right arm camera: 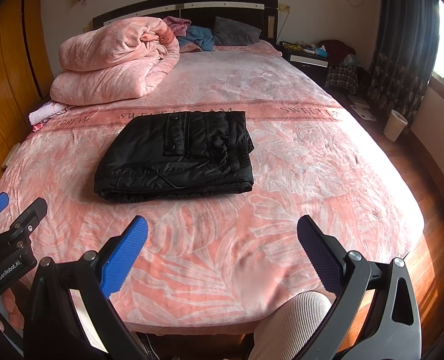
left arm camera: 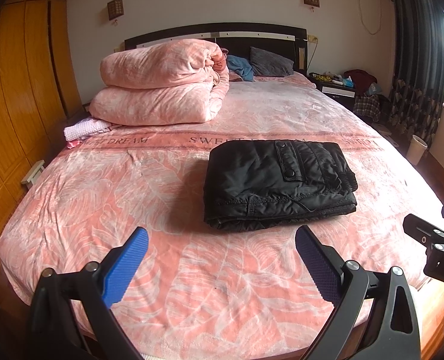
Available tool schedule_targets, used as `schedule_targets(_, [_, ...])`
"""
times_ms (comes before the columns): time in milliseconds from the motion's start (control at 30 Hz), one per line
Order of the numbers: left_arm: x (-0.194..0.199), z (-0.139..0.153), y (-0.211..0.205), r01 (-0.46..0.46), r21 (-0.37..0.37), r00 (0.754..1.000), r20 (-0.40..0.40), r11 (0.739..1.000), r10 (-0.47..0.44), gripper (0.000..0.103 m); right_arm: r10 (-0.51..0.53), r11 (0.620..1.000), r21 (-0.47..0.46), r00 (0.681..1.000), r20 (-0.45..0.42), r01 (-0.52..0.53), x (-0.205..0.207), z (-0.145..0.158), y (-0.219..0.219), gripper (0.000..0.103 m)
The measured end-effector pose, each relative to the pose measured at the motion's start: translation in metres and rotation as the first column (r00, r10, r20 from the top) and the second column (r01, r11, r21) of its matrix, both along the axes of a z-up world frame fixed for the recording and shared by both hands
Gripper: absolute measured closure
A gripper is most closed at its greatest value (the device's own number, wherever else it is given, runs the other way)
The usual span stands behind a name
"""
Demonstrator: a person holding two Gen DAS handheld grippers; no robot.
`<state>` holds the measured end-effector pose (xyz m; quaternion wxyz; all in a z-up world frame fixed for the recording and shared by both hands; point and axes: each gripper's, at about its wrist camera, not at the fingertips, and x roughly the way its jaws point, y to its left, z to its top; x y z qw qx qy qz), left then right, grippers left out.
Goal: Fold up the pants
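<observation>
Left wrist view shows the black pants already folded into a compact stack mid-bed, while left gripper and right gripper hover wide apart, empty, suggesting little remains.

One folded pants, one quilt, two claws.

"SWEET DREAM" is running along the bedspread's band; "GenRobot.AI" is showing on the left claw.

Folded pants lay mid-bed; quilt behind-left, pillow at headboard, nightstand right.
</observation>
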<state>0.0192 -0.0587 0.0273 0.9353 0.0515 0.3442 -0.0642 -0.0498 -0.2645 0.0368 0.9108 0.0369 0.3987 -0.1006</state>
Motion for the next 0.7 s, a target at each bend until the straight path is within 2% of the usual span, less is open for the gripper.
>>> schedule_targets(700, [0.002, -0.004, 0.002, 0.01, 0.004, 1.0, -0.026, 1.0, -0.009, 0.004, 0.001, 1.0, 0.009, 1.0, -0.025, -0.001, 0.003, -0.01, -0.005, 0.003])
